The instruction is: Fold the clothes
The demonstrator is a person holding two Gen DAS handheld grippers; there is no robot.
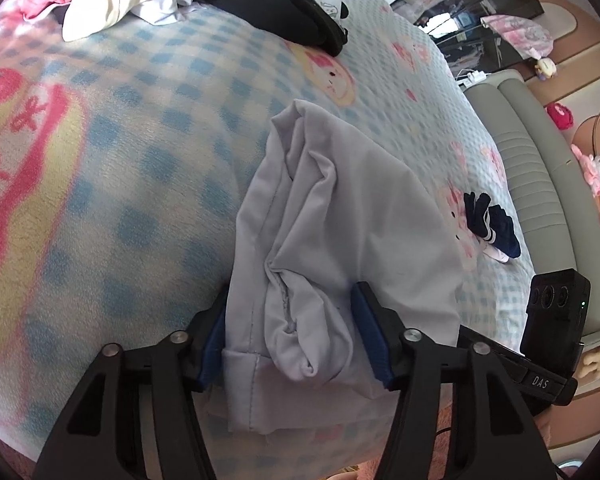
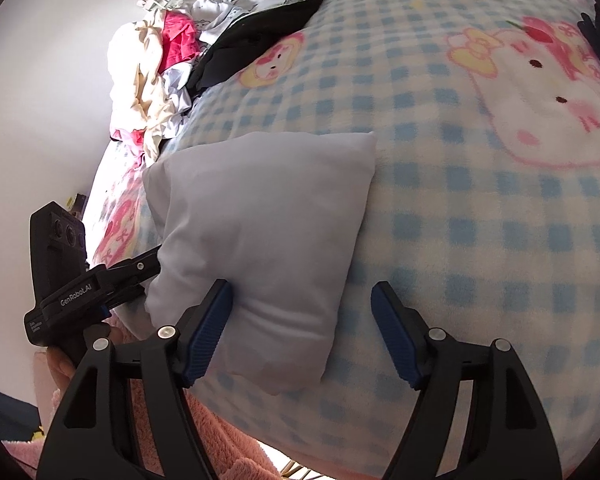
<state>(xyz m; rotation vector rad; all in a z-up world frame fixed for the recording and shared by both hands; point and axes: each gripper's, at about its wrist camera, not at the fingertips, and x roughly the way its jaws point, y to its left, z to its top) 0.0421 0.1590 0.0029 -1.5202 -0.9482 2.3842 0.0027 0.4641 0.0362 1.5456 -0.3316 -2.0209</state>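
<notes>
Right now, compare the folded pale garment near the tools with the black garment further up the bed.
The pale garment is light lavender-grey; the black garment is black.
The pale garment is folded into a compact bundle; the black garment sprawls loosely, unfolded.
The pale garment lies alone, between the open fingers of the left tool; the black garment lies against the clothes pile.
Both rest on the checked blanket.

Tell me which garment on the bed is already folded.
The pale lavender garment by both grippers: a compact flat bundle. The cream, pink and black clothes at the far edge lie in a crumpled heap.
</notes>
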